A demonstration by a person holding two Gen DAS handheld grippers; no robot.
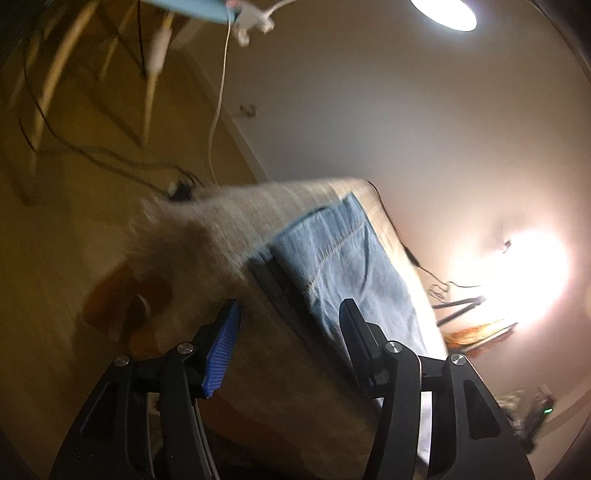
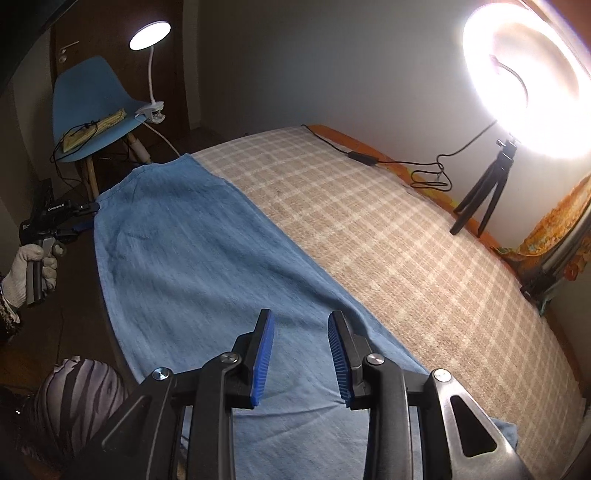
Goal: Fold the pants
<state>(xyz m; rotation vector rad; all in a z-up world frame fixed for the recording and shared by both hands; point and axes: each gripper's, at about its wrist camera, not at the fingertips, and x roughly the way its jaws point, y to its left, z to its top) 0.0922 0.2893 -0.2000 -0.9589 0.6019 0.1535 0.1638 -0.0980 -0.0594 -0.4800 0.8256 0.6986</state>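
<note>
One pair of blue pants (image 2: 192, 266) lay flat along the near edge of a bed (image 2: 406, 236) with a checked cover. The right hand-held gripper (image 2: 301, 354) hovered above them, jaws narrowly parted and empty. The left hand-held gripper (image 1: 291, 332) stood half-open, seemingly empty, though blur obscured it. Two lamps shone: a clip lamp (image 2: 149, 35) on one blue chair (image 2: 85, 99), a ring light (image 2: 524, 77) on one tripod (image 2: 487, 192). The left gripper's label was unreadable.

The left gripper (image 1: 290, 310) stood open and empty at six o'clock. Light-blue pants (image 1: 343, 258) lay at centre on a checked blanket (image 1: 229, 218); a lamp (image 1: 443, 11) glowed at one o'clock.
</note>
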